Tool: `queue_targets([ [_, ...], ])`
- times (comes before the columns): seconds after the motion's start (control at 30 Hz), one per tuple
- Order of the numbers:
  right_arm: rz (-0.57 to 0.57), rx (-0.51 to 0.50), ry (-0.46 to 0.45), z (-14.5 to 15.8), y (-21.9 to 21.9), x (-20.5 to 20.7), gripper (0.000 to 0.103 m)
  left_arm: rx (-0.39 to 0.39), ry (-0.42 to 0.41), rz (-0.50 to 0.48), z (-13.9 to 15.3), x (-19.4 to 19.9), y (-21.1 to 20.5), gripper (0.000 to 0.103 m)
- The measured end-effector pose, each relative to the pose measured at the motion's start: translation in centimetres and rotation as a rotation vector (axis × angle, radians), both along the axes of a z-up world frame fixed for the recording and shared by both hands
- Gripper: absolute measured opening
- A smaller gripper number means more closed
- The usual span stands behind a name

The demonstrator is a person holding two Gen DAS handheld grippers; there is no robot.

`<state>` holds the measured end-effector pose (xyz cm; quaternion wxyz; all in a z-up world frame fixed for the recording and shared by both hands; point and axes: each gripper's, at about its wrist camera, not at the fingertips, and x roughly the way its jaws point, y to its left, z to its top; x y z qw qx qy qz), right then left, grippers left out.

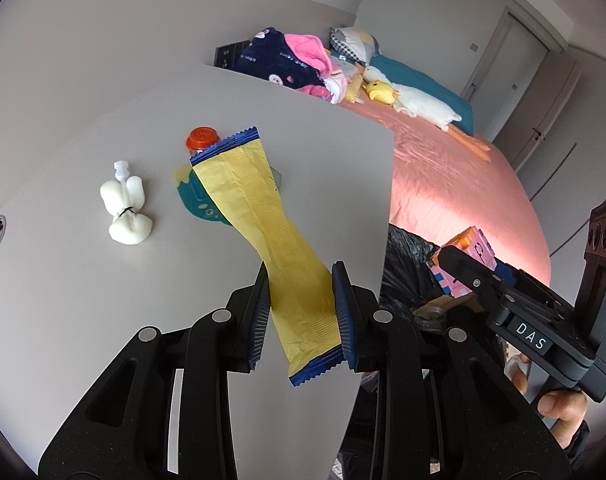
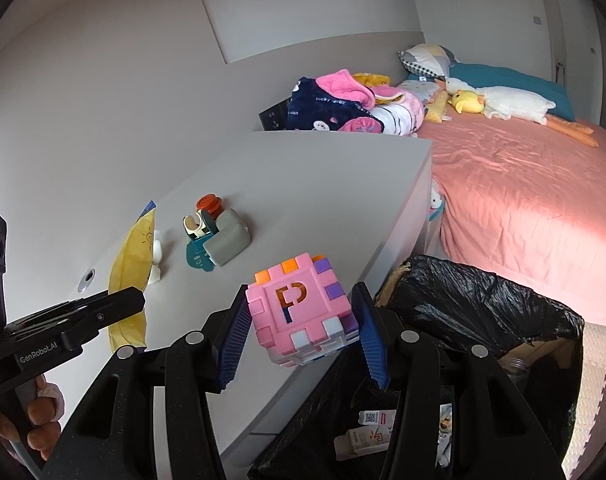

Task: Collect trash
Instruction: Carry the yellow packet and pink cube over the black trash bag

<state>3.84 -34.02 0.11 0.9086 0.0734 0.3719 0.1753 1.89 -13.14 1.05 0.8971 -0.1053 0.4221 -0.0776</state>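
- While both tools are loaded, I read the desk [image 1: 83,300] from its left side across to the bin.
- Far left on the desk: a small white bottle [image 1: 126,208] with a band round it, lying loose and untouched. I judge it is trash yet to be picked up.
- Next along: an orange-capped item [image 1: 201,139] over a teal holder [image 2: 199,240], with a grey block [image 2: 227,236] just beside it in the right wrist view. I cannot tell whether these count as trash.
- My left gripper [image 1: 303,312] is closed narrow on a yellow wrapper [image 1: 263,216] with blue ends; the pads pinch its lower part and the rest sticks out above the desk, off the surface.
- My right gripper [image 2: 301,330] holds a pink cube [image 2: 301,312] with orange, purple and white tabs, clamped between the blue pads at a middling width. It hangs at the desk's right edge, close to the bin.
- Right of the desk: a bin [image 2: 483,300] lined with a black bag, on the floor between desk and bed [image 2: 523,200]. Paper scraps [image 2: 367,436] already lie in its bottom, so some collecting looks done.
- Progress, as I judge it: midway. Two pieces are in hand but not dropped; the cube is nearer the bin's mouth than the wrapper, which is over the desk.
- Left to do: release both into the bag, then return for the white bottle.
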Motion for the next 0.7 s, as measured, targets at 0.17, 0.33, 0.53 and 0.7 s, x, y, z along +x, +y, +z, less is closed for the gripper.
queue_targets([
  [0.17, -0.034, 0.005, -0.005, 0.1, -2.0, -0.8, 0.052, 0.004, -0.004, -0.036, 0.2, 0.0, -2.1, 0.030],
  [0.33, -0.073, 0.004, -0.010, 0.1, -4.0, -1.3, 0.052, 0.011, -0.006, -0.075, 0.4, 0.2, -4.1, 0.030],
  [0.53, -0.117, 0.009, -0.016, 0.3, -6.3, -1.8, 0.052, 0.022, -0.006, -0.124, 0.5, 0.7, -6.6, 0.030],
  [0.7, -0.158, 0.012, -0.020, 0.5, -8.3, -2.0, 0.052, 0.030, -0.004, -0.167, 0.5, 1.0, -8.7, 0.030],
])
